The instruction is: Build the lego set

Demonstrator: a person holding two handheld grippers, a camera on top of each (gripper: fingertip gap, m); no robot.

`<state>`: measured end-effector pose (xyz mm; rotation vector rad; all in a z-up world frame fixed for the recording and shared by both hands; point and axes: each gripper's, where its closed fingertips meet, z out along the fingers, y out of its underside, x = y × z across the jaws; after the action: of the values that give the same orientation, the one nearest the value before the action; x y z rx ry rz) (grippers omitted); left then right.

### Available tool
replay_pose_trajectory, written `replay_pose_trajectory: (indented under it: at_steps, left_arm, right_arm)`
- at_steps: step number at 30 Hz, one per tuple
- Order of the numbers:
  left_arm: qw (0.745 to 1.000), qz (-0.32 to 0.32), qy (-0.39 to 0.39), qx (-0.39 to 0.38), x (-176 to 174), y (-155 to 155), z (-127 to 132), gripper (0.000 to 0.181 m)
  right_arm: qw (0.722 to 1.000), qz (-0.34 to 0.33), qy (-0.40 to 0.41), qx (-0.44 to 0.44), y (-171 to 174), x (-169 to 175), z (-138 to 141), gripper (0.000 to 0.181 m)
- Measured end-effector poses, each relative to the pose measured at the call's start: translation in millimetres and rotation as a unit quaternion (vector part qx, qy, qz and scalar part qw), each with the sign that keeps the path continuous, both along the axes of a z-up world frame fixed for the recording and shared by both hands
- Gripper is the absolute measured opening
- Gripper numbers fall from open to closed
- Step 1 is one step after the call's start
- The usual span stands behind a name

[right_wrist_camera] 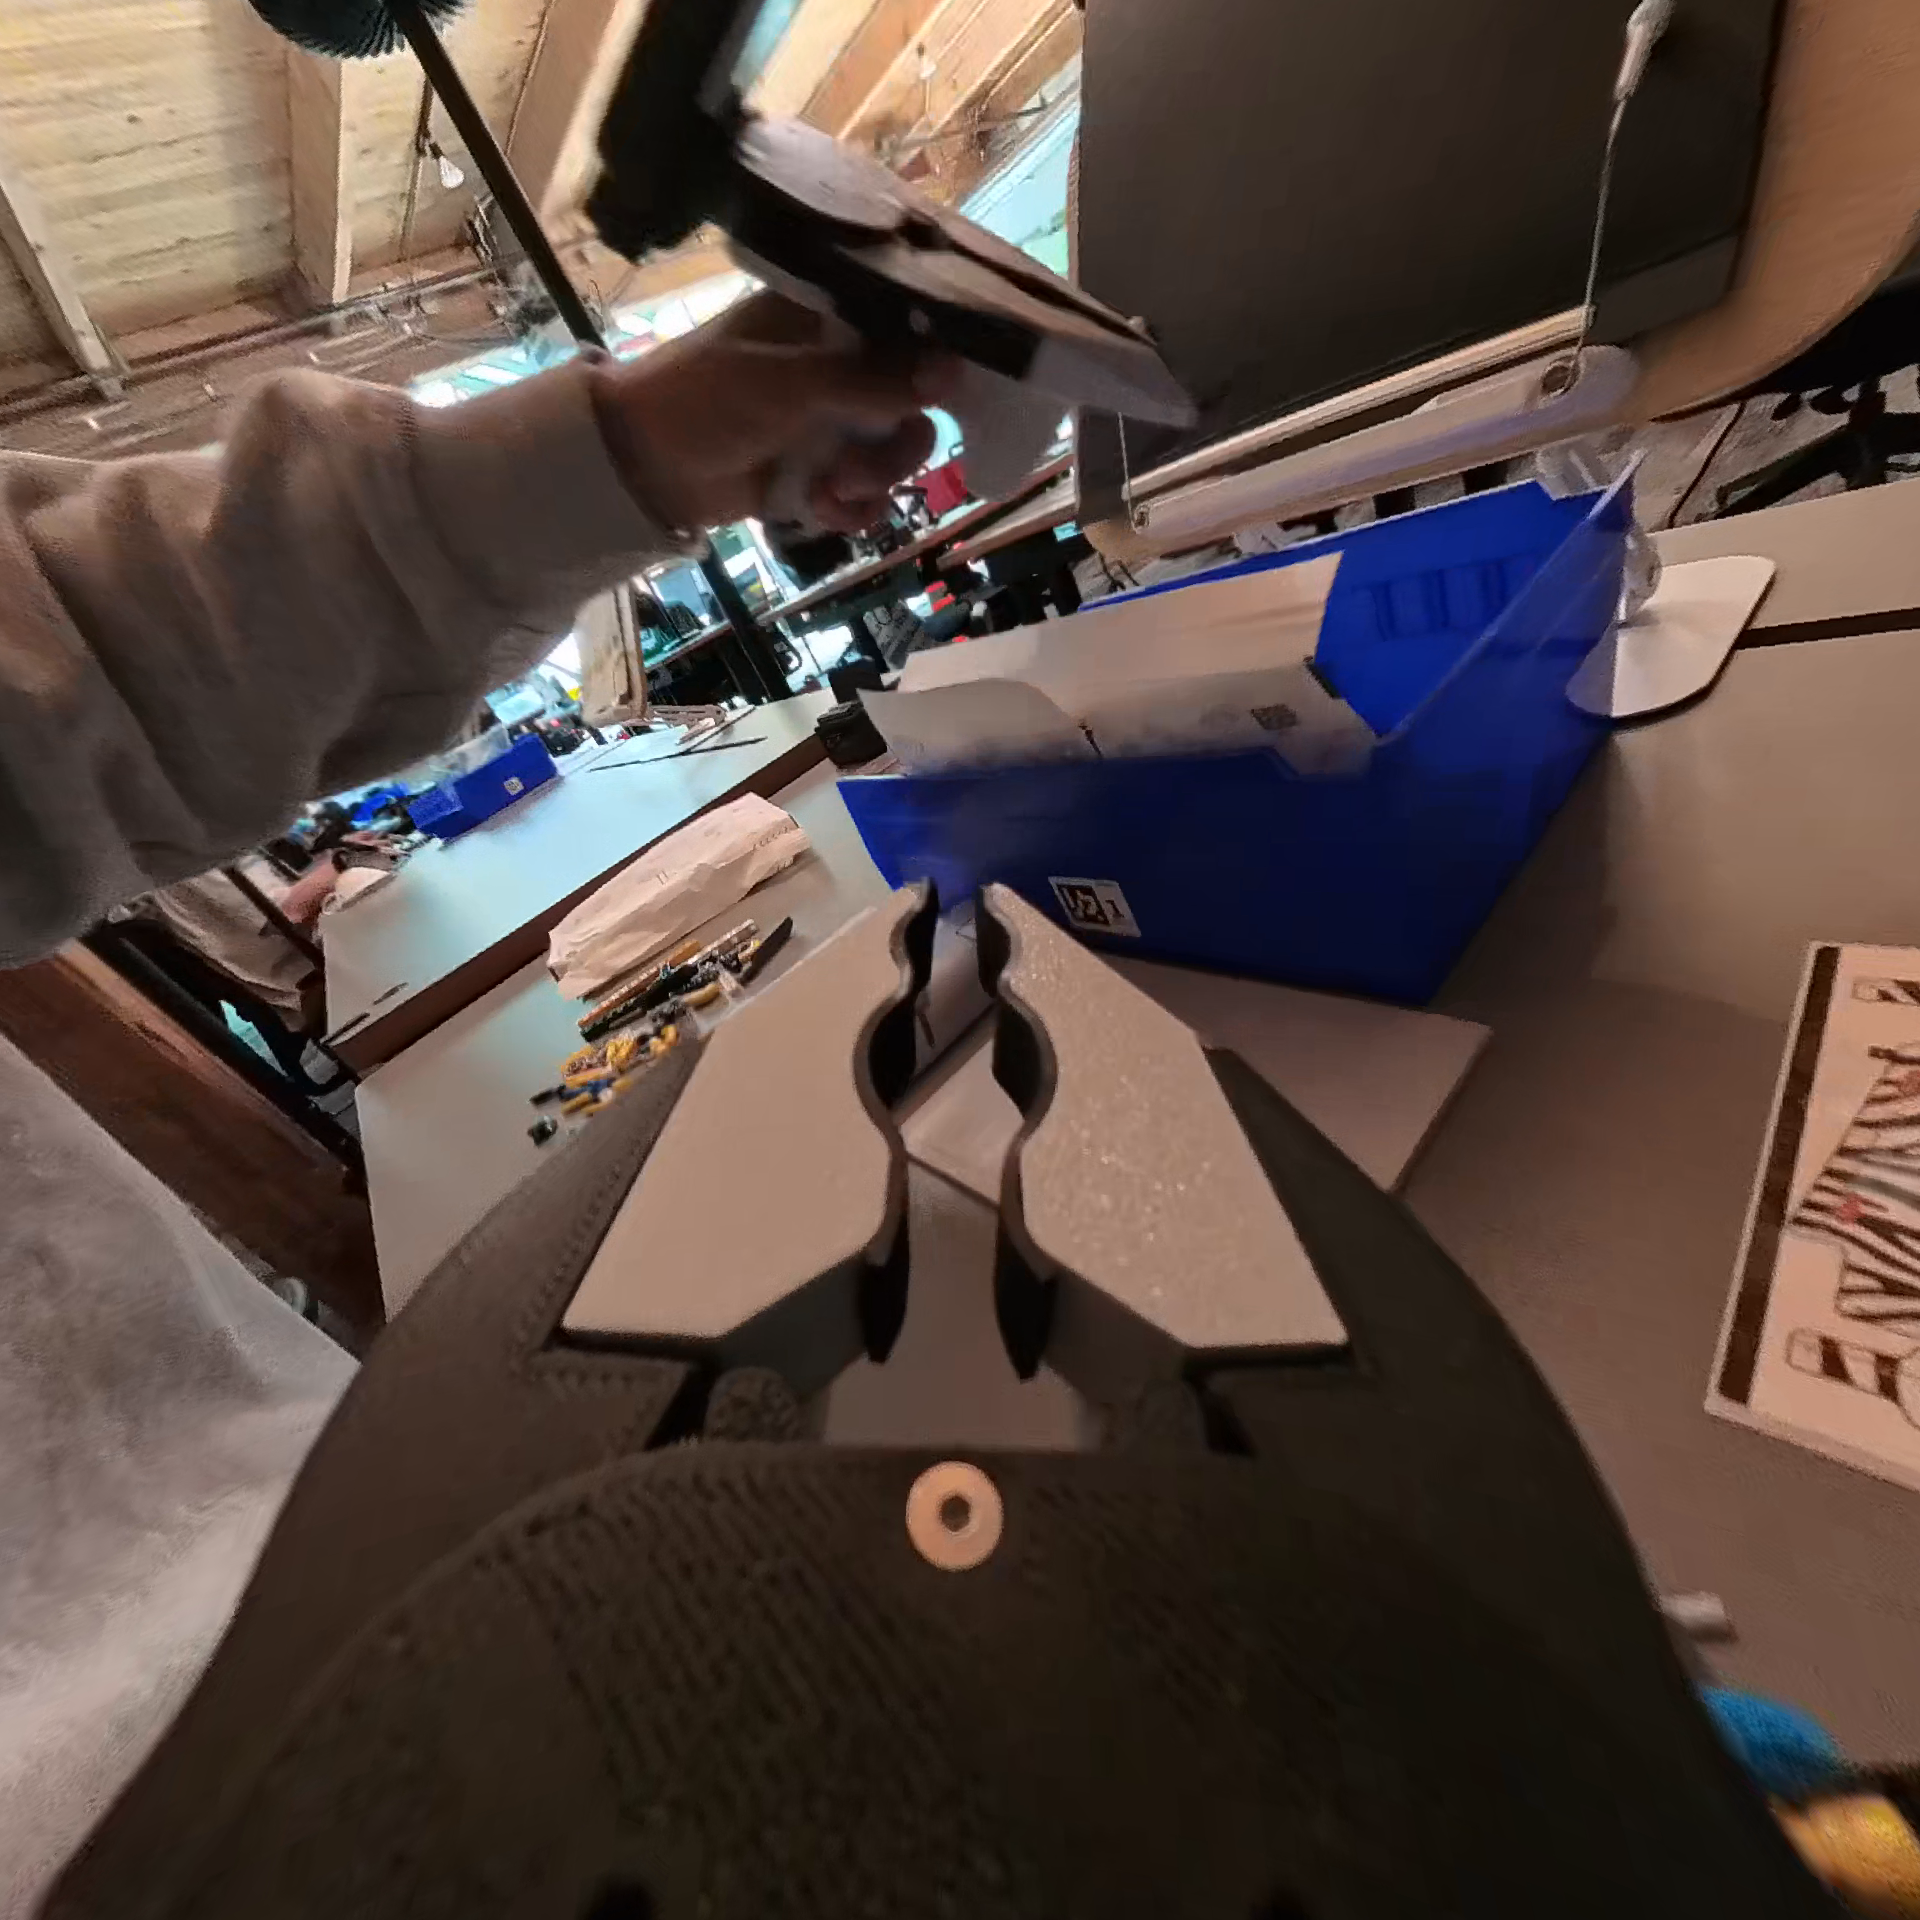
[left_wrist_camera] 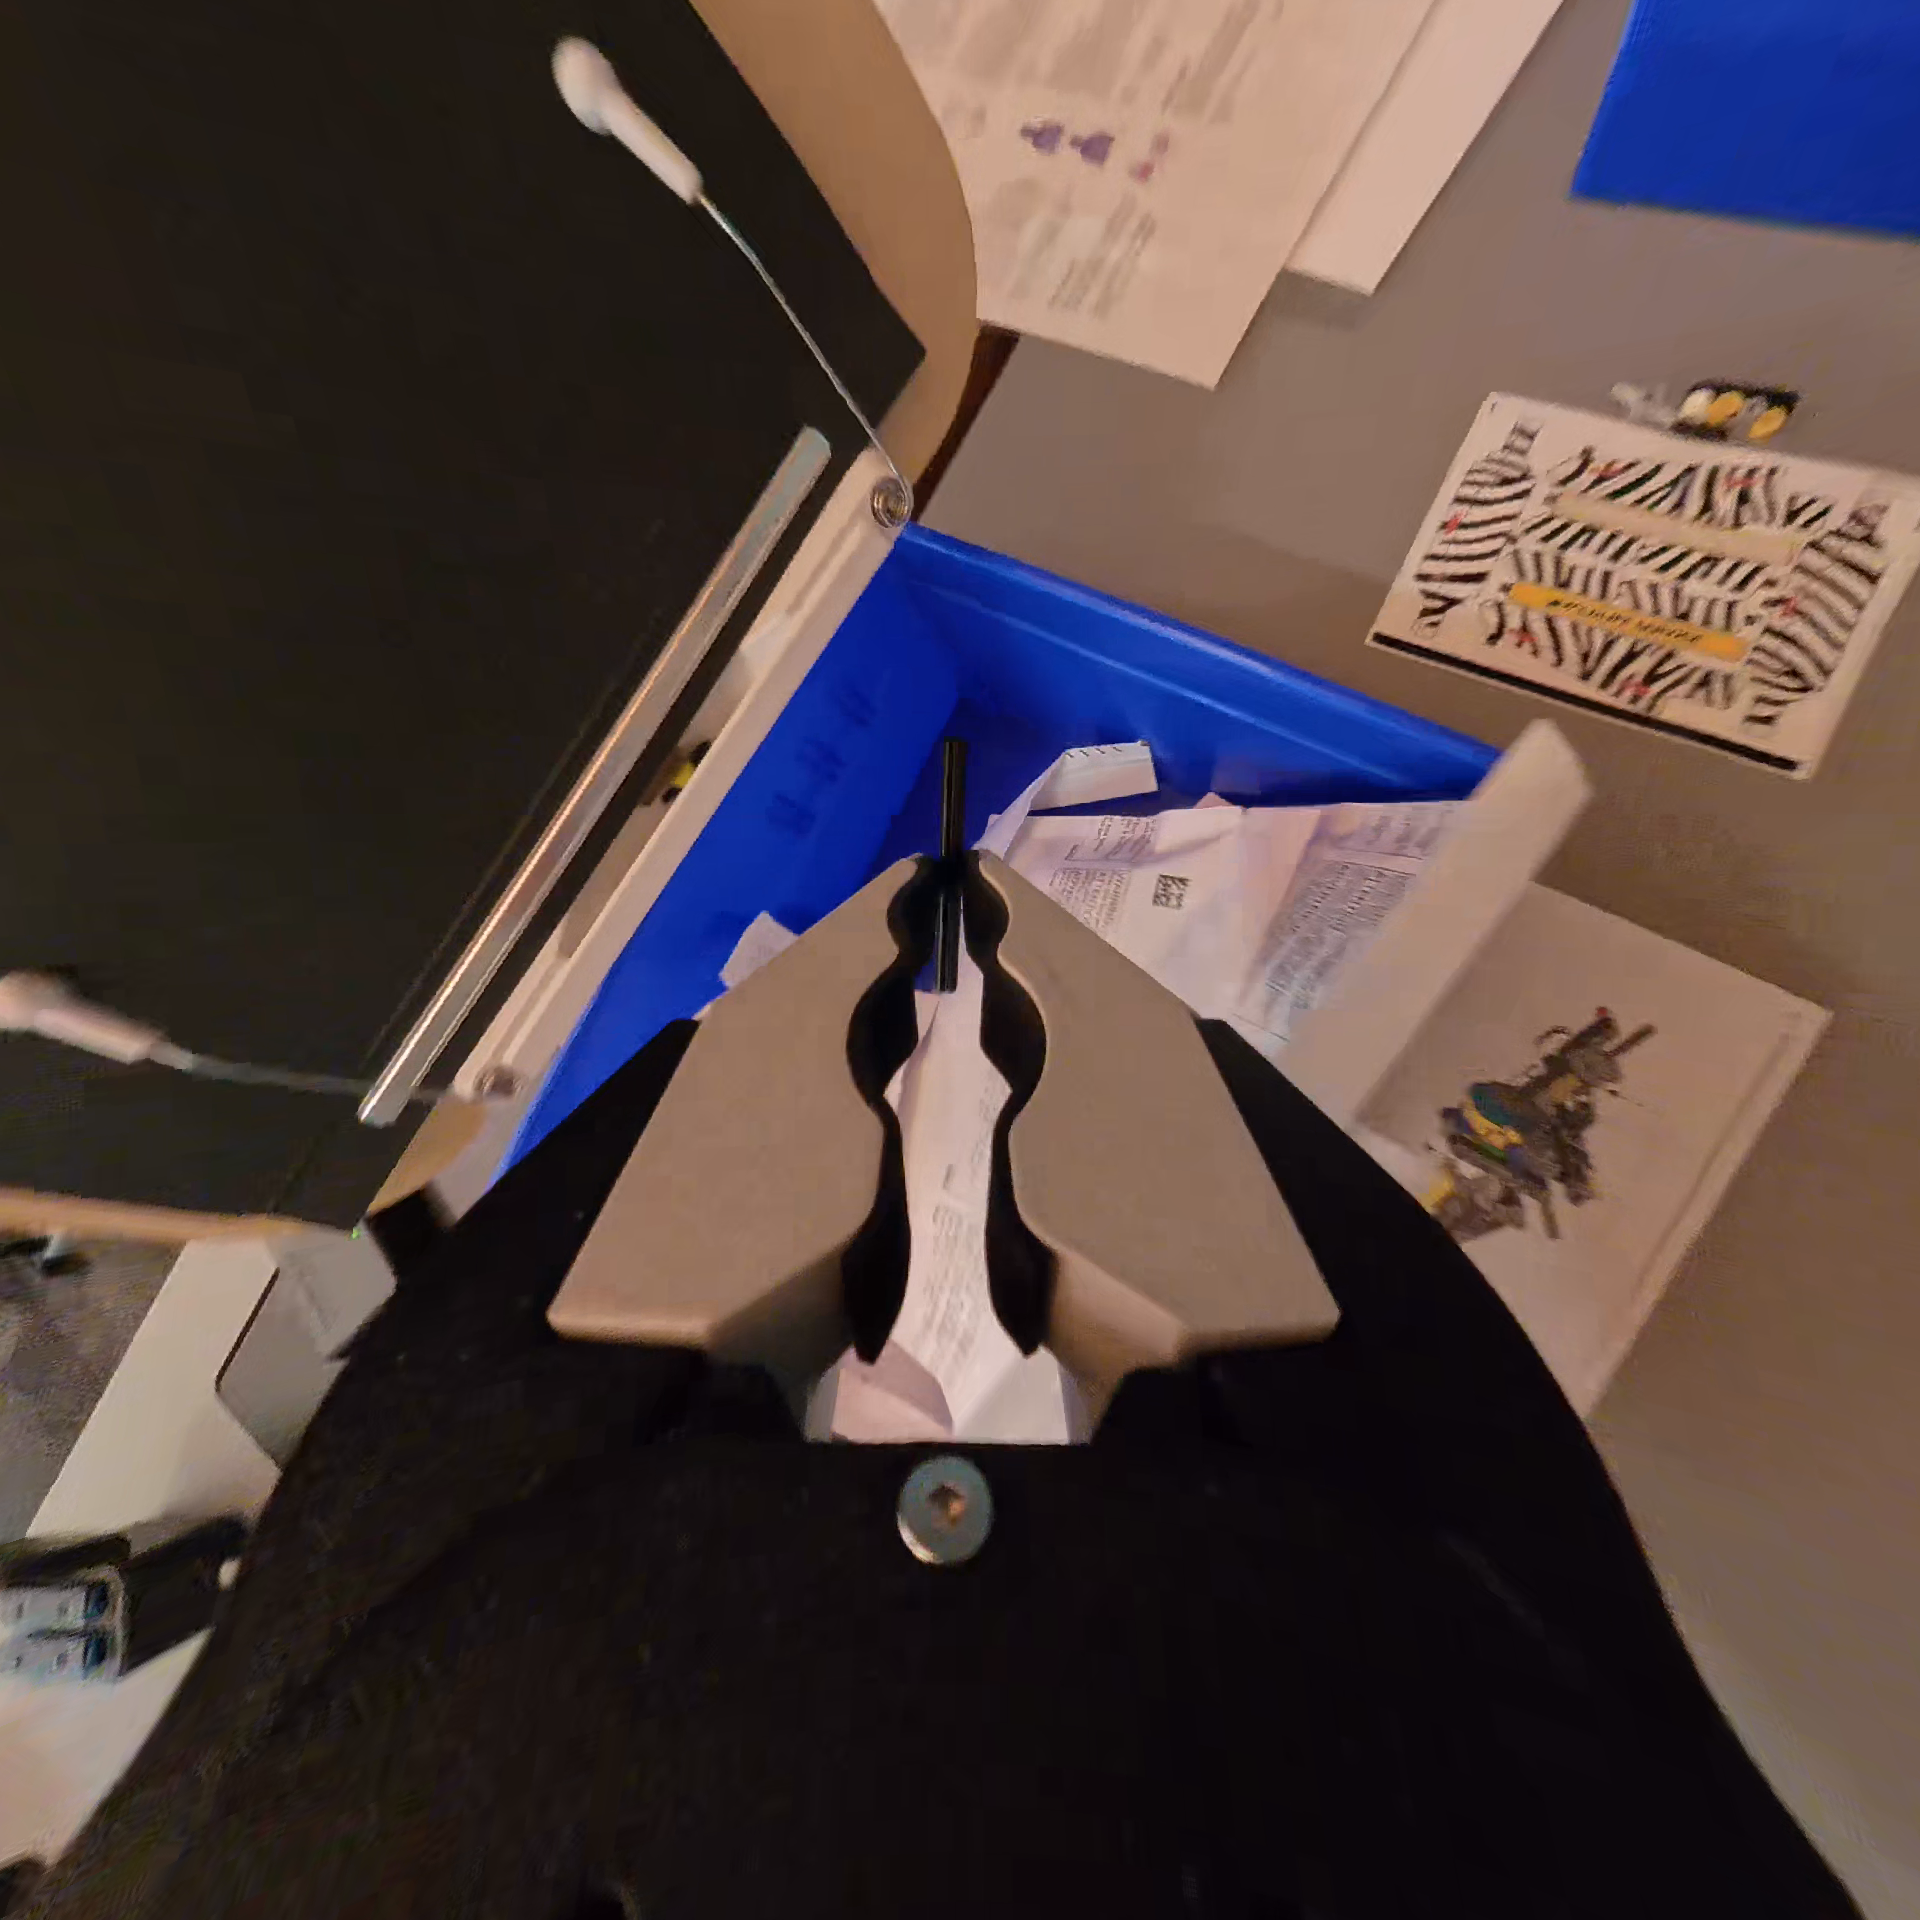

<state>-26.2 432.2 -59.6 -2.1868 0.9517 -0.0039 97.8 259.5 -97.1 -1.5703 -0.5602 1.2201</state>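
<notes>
My left gripper (left_wrist_camera: 951, 862) is shut on a thin black Lego axle (left_wrist_camera: 949, 795) that sticks out past the tips. It hangs over a blue bin (left_wrist_camera: 1143, 665) holding white paper bags (left_wrist_camera: 1226, 894). In the right wrist view the left gripper (right_wrist_camera: 1164, 400) is held in a person's hand high above the same bin (right_wrist_camera: 1247, 883). My right gripper (right_wrist_camera: 956, 894) is low over the table with its jaws nearly together, and nothing shows between them. Loose black and yellow Lego pieces (right_wrist_camera: 665, 987) lie to the left beside a white bag (right_wrist_camera: 675, 894).
A dark monitor (left_wrist_camera: 364, 520) stands close beside the bin, its foot (right_wrist_camera: 1683, 623) on the table. A zebra-striped sheet (left_wrist_camera: 1631, 582) and an instruction booklet (left_wrist_camera: 1538, 1132) lie to the right. Printed papers (left_wrist_camera: 1122, 177) lie at the far side. A sleeved arm (right_wrist_camera: 260, 623) crosses the left. Tip to tip, the grippers are about 20 cm apart.
</notes>
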Motion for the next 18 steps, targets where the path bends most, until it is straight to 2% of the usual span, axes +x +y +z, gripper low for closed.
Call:
replay_pose_trajectory:
  at_steps: [4,6,8,11,14,18]
  left_arm:
    - [0.999,0.009,-0.014,0.027,-1.5,-52.0,31.9,0.006]
    - [0.999,0.009,-0.024,0.027,2.6,-84.4,36.7,0.006]
    - [0.999,0.001,-0.040,0.009,11.0,-121.4,29.6,0.006]
    - [0.998,-0.022,-0.047,-0.038,23.5,-178.5,-4.3,0.006]
    - [0.993,-0.048,-0.041,-0.100,31.9,-228.2,-56.5,0.006]
    - [0.983,-0.073,-0.024,-0.168,40.0,-272.7,-119.6,0.006]
  right_arm:
    - [1.000,-0.008,-0.008,0.009,-13.2,12.5,-1.5,0.005]
    - [1.000,-0.012,-0.013,0.014,-18.2,18.2,-2.6,0.004]
    - [0.999,-0.019,-0.022,0.021,-21.5,22.4,-5.3,0.003]
    - [0.999,-0.023,-0.024,0.023,-24.0,25.2,-6.7,0.002]
    - [1.000,-0.017,-0.018,0.016,-25.6,22.2,-8.0,0.002]
    - [0.999,-0.012,-0.025,0.017,-28.4,16.8,-10.7,0.002]
